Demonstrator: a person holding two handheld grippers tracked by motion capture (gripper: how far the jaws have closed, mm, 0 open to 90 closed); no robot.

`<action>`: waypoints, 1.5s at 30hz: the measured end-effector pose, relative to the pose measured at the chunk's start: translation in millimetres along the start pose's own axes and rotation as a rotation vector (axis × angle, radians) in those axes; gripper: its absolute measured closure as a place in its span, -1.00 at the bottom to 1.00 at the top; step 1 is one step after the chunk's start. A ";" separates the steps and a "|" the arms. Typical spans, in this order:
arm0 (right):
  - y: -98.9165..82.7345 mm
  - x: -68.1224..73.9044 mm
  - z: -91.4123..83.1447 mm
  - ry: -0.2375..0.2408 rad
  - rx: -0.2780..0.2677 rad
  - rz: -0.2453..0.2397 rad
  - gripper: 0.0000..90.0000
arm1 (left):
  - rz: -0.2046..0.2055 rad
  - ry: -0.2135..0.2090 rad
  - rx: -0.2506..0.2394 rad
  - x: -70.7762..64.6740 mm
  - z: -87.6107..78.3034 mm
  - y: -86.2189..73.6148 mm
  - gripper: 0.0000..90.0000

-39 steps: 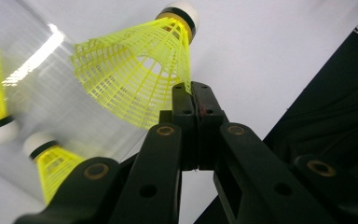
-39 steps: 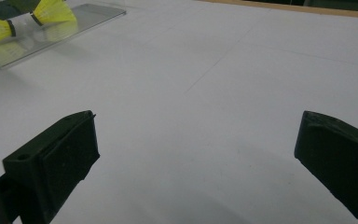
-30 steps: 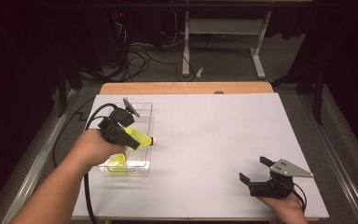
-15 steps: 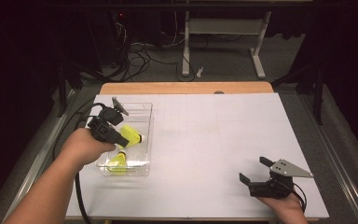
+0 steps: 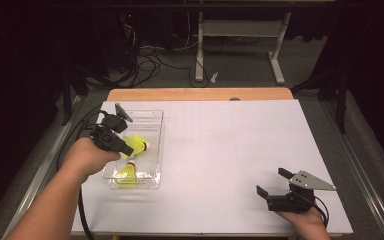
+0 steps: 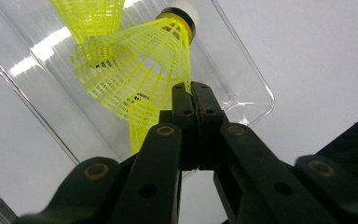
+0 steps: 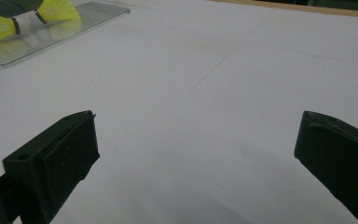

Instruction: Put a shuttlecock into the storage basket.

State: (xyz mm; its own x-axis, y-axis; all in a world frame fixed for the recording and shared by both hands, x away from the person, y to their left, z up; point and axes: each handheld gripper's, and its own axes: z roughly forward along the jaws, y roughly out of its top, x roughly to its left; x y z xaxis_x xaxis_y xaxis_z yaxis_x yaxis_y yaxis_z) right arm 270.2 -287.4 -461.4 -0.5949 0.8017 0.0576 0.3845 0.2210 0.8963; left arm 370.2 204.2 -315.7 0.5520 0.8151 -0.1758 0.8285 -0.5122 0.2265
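Observation:
My left gripper [image 5: 130,149] is shut on the mesh skirt of a yellow shuttlecock [image 5: 139,145], held over a clear plastic tray [image 5: 152,120] at the left of the table. In the left gripper view the jaws [image 6: 192,88] pinch the skirt's edge. That shuttlecock [image 6: 135,70] points its white cork away over the tray [image 6: 251,88]. A second yellow shuttlecock [image 5: 126,173] lies in the tray's near end. My right gripper [image 5: 271,181] rests open near the front right edge, its jaws [image 7: 196,140] wide apart with nothing between them.
White paper [image 5: 230,145] covers the tabletop, with a wooden edge [image 5: 200,94] at the back. A black cable [image 5: 82,125] trails from the left gripper off the left side. The right gripper view catches the tray [image 7: 74,28] far off at its upper left.
My left hand has carried the shuttlecock leftward, from the tray's right rim to over its middle. The right gripper has not moved.

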 end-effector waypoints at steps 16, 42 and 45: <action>-0.2 -0.4 1.0 0.008 0.002 0.000 -0.99 | -0.019 0.027 -0.003 -3.4 10.3 11.8 1.00; -0.1 -0.7 0.7 0.010 0.003 0.002 -0.99 | -0.024 0.019 0.023 -7.9 61.7 17.6 0.99; -0.1 -0.7 0.6 0.011 0.003 0.001 -0.99 | -0.024 0.015 0.028 -8.4 67.8 16.8 0.99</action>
State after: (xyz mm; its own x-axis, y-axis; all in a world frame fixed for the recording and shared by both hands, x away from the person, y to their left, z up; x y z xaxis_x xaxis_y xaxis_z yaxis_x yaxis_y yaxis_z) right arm 271.0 -287.7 -461.8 -0.6019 0.7960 0.0632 0.3872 0.2217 0.8949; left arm 385.9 170.4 -375.4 0.5310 0.8309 -0.1664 0.8437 -0.5001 0.1952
